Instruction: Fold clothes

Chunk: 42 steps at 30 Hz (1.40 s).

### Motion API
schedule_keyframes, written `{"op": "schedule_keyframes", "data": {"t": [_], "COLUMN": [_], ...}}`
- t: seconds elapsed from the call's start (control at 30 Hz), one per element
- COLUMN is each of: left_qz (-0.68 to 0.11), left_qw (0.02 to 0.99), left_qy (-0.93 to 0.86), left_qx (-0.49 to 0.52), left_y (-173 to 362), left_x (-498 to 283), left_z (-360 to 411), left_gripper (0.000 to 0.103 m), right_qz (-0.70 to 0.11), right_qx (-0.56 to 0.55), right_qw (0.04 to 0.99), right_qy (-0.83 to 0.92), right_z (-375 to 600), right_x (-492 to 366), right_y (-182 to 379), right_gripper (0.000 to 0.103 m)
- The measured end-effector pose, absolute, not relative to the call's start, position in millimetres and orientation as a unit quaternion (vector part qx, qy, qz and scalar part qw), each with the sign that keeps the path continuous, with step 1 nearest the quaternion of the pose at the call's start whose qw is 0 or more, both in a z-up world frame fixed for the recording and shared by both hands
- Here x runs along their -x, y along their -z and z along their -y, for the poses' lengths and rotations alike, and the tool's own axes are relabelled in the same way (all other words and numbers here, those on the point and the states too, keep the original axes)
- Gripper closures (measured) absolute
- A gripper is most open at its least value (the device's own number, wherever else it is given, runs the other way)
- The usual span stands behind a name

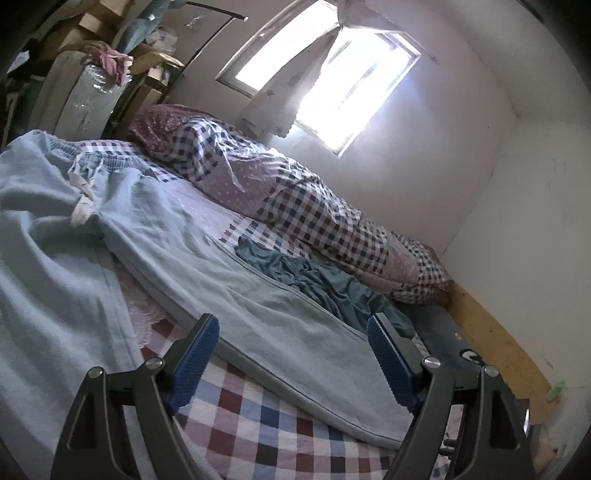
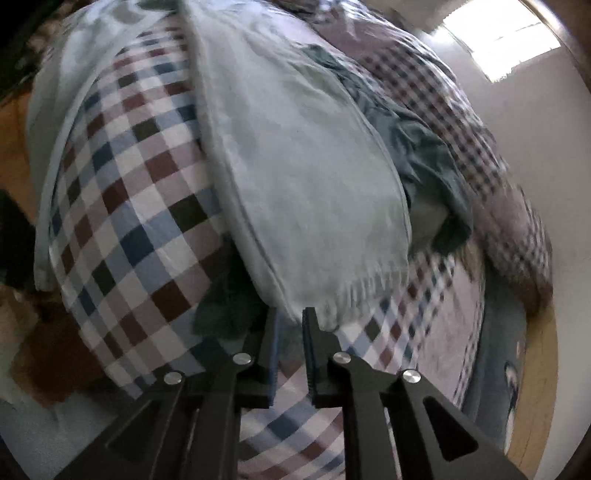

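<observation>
1. While the left tool [image 1: 291, 328] hangs low over the bed with its blue-padded fingers [image 1: 192, 365] spread wide and nothing between them, one leg of the pale blue sweatpants [image 1: 229, 280] runs across the gap, lying flat on the checked bedsheet [image 1: 255, 417].
2. In the right wrist view, the right tool [image 2: 290, 317] sits at the ribbed cuff [image 2: 354, 291] of that same leg, its fingers drawn close with a narrow slit between them; the view is blurred, and I cannot tell whether cloth is pinched there.
3. Beside the right tool, on its left, a dark clump of fabric [image 2: 229, 302] lies partly under the edge of the leg.
4. Farther along, the sweatpants stretch diagonally up the bed to an elastic waistband [image 1: 92, 158] with a white drawstring [image 1: 81, 206], the second leg draped nearer the left edge of the left wrist view.
5. Just beyond the stretched leg, a crumpled teal garment [image 1: 317, 277] lies on the sheet, touching the leg's far edge.
6. Behind it, a rolled checked and dotted quilt [image 1: 280, 199] runs along the wall.
7. At the far end, a bright window [image 1: 332, 81] with a light curtain glows, and stacked boxes [image 1: 92, 22] rise at the head of the bed.
</observation>
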State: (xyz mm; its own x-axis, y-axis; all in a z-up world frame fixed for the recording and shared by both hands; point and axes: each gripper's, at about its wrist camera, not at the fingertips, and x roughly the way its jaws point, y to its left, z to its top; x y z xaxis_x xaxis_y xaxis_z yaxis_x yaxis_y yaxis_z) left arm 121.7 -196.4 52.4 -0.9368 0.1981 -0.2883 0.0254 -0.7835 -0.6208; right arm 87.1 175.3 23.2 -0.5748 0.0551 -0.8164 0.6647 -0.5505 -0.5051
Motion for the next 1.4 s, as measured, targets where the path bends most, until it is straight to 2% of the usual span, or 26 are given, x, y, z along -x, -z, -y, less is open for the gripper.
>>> {"op": "schedule_keyframes", "data": {"t": [0.07, 0.1, 0.13, 0.37, 0.47, 0.7, 1.0, 1.4], "left_qz": [0.336, 0.337, 0.336, 0.314, 0.327, 0.363, 0.38, 0.366], "left_qw": [0.052, 0.052, 0.052, 0.029, 0.007, -0.05, -0.092, -0.074], "left_qy": [-0.925, -0.925, -0.926, -0.937, -0.931, -0.899, -0.852, -0.845], "left_qx": [0.168, 0.167, 0.167, 0.149, 0.162, 0.239, 0.349, 0.382], "left_y": [-53, -53, -53, -60, -47, 4, 77, 144], "left_x": [-133, -139, -146, -210, -242, -306, -324, -297], "left_z": [203, 205, 207, 223, 236, 260, 276, 270], "left_gripper": [0.017, 0.017, 0.017, 0.017, 0.017, 0.017, 0.017, 0.017], "right_qz": [-0.392, -0.372, -0.354, -0.263, -0.255, -0.13, -0.088, -0.073], "right_qx": [-0.402, -0.39, -0.379, -0.35, -0.345, -0.31, -0.283, -0.288], "right_qw": [0.206, 0.214, 0.226, 0.363, 0.396, 0.441, 0.479, 0.477], "right_qy": [0.801, 0.814, 0.824, 0.823, 0.812, 0.832, 0.827, 0.827], "right_z": [-173, -170, -165, -88, -52, -14, 22, 23], "right_x": [-102, -112, -121, -184, -203, -219, -216, -210], "right_y": [-41, -51, -58, -63, -51, -25, -26, -20], "right_gripper": [0.07, 0.049, 0.044, 0.042, 0.042, 0.041, 0.041, 0.041]}}
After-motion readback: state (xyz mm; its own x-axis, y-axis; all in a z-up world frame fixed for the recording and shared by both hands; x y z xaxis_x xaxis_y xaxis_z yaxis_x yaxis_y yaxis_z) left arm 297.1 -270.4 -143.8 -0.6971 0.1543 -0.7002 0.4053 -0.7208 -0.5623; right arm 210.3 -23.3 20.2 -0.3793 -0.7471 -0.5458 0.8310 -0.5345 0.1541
